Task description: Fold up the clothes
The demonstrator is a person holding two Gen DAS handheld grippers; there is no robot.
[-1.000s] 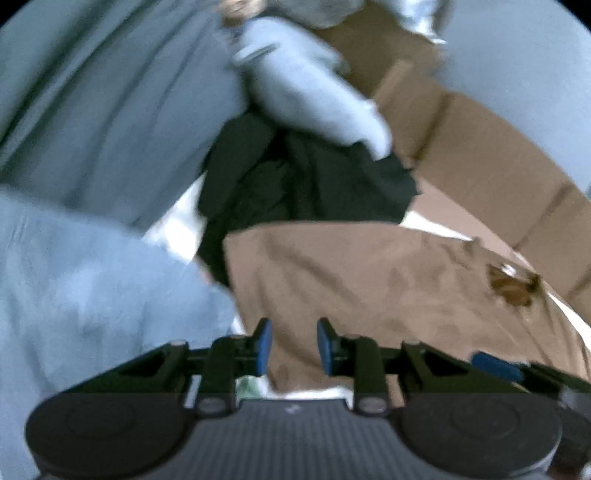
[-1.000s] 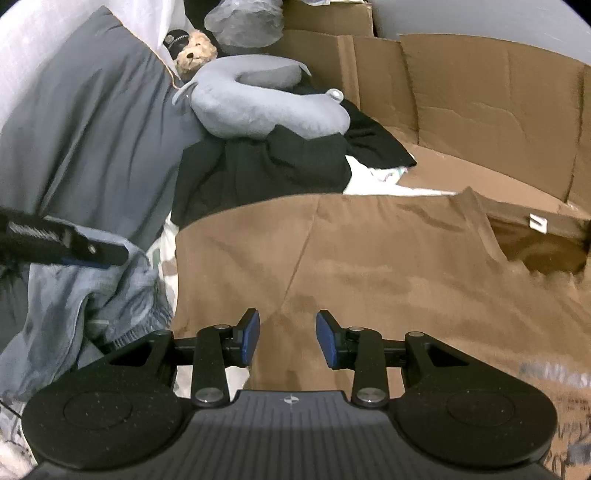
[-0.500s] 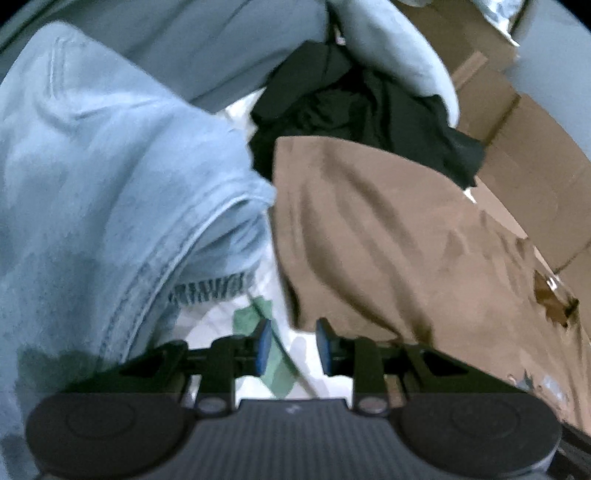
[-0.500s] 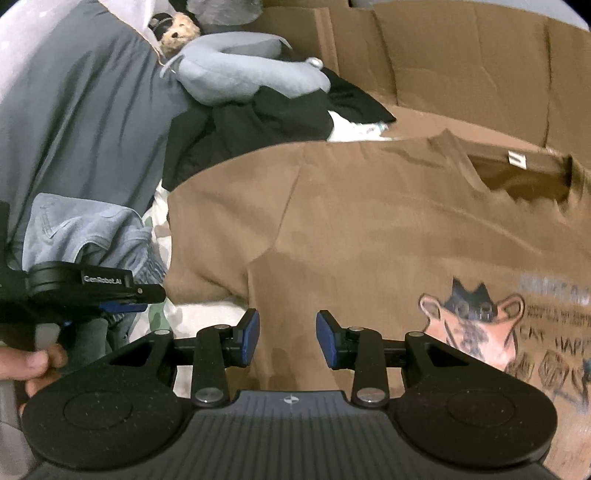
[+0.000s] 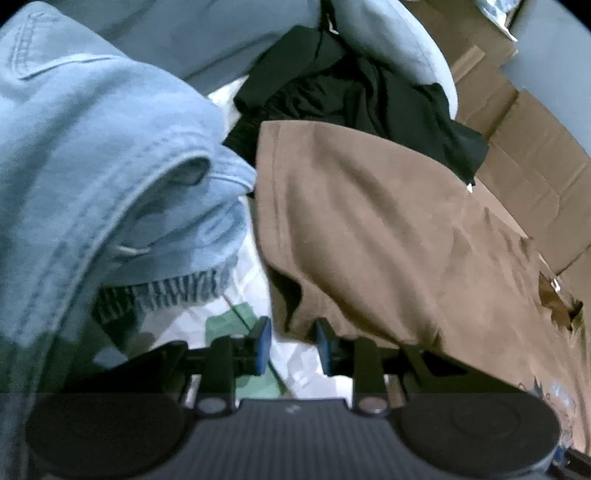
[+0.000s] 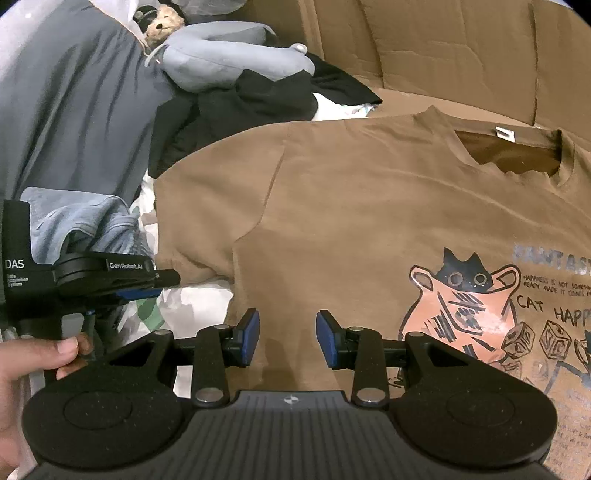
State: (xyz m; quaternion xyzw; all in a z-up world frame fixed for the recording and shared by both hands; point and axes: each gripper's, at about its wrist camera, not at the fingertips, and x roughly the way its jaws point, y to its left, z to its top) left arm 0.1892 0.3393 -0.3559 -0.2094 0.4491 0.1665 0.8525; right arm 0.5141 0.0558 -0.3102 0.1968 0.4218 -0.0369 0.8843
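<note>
A brown T-shirt (image 6: 369,206) with a cat print lies spread flat, collar at the far right; it also shows in the left wrist view (image 5: 388,236). My right gripper (image 6: 287,338) is open and empty, low over the shirt's side below the left sleeve. My left gripper (image 5: 291,345) is open and empty at the lower edge of the left sleeve, over the white sheet; it also shows in the right wrist view (image 6: 162,282) at the left, pointing at the sleeve.
Light blue jeans (image 5: 92,177) lie bunched left of the sleeve. Black clothes (image 6: 236,110), a grey neck pillow (image 6: 221,59) and a teddy bear (image 6: 162,26) sit behind. Cardboard (image 6: 461,55) lines the far side. A grey pillow (image 6: 74,110) is at the left.
Both grippers have come down and forward. The left has swung from above the jeans to the sleeve's edge. The right now sees the shirt's collar and print.
</note>
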